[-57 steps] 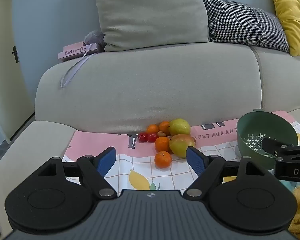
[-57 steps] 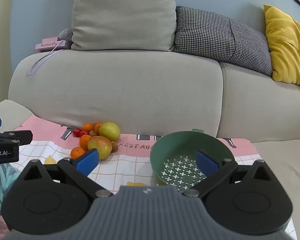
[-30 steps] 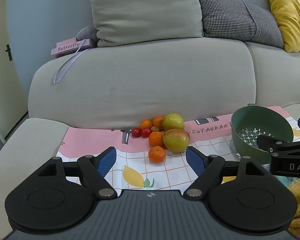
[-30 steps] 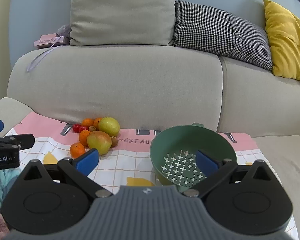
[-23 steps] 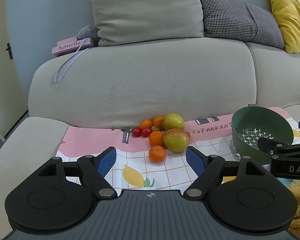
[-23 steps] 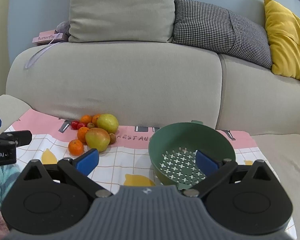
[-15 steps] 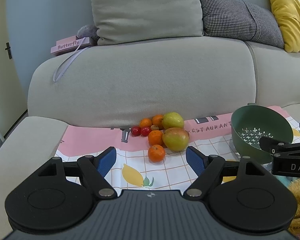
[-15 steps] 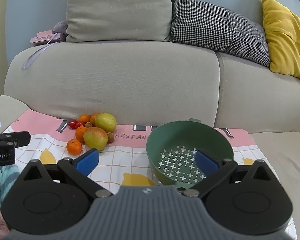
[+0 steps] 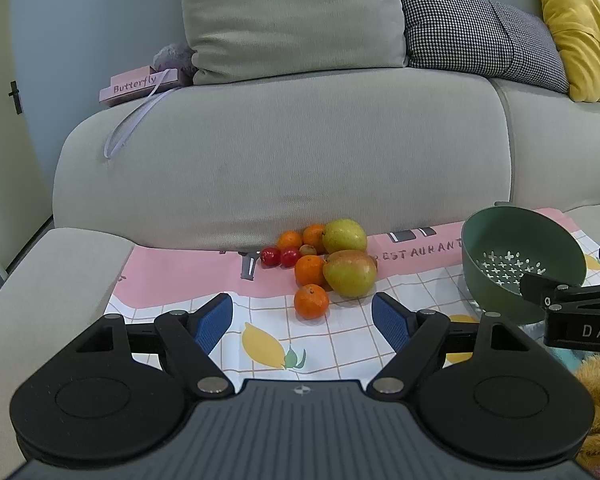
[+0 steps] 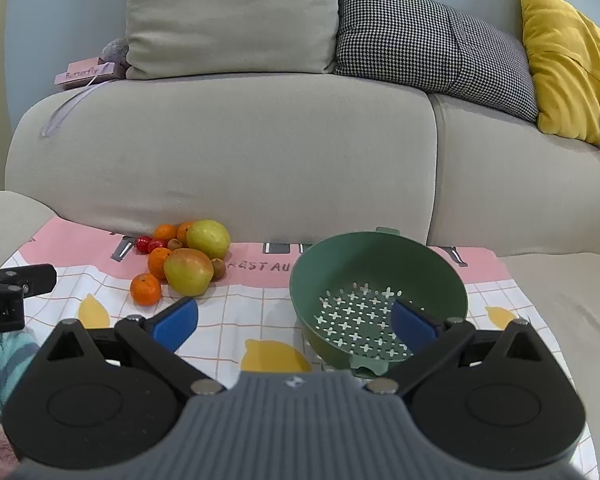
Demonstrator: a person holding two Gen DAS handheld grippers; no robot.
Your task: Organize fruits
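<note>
- A pink box [image 9: 139,85] lettered "Butterfly" lies on the sofa's [image 9: 284,152] back ledge, up and left of the fruit pile, with a pale ribbon loop hanging down the beige fabric.
- A printed cloth [image 9: 172,276], pink at the back and white-checked with yellow lemon shapes in front, covers the seat; the fruit pile sits on it against the backrest.
- The left gripper [image 9: 302,320] hangs above the cloth just in front of the pile, its ribbed blue pads wide apart and holding nothing.
- In the pile, two glossy red cherry-like fruits [image 9: 279,257] lie at the left edge, small round oranges [image 9: 311,301] sit behind, in the middle and at the front, and a smooth yellow-green pear [image 9: 345,236] lies at the back right.
- A larger red-blushed, mango-like fruit [image 9: 350,273] lies in front of the pear, touching the middle orange; small brown nut-like pieces [image 10: 218,268] sit beside it.
- The cloth reads "RESTAURANT" [image 9: 417,251] just right of the pile.
- A matte green plastic colander [image 10: 380,264], round, with cross-shaped holes in its floor, stands on the cloth well right of the pile and holds no fruit.
- The right gripper [image 10: 294,322] hovers in front of the colander, its blue pads spread wide, empty; its body, seen from the left wrist, shows the letters "DAS".
</note>
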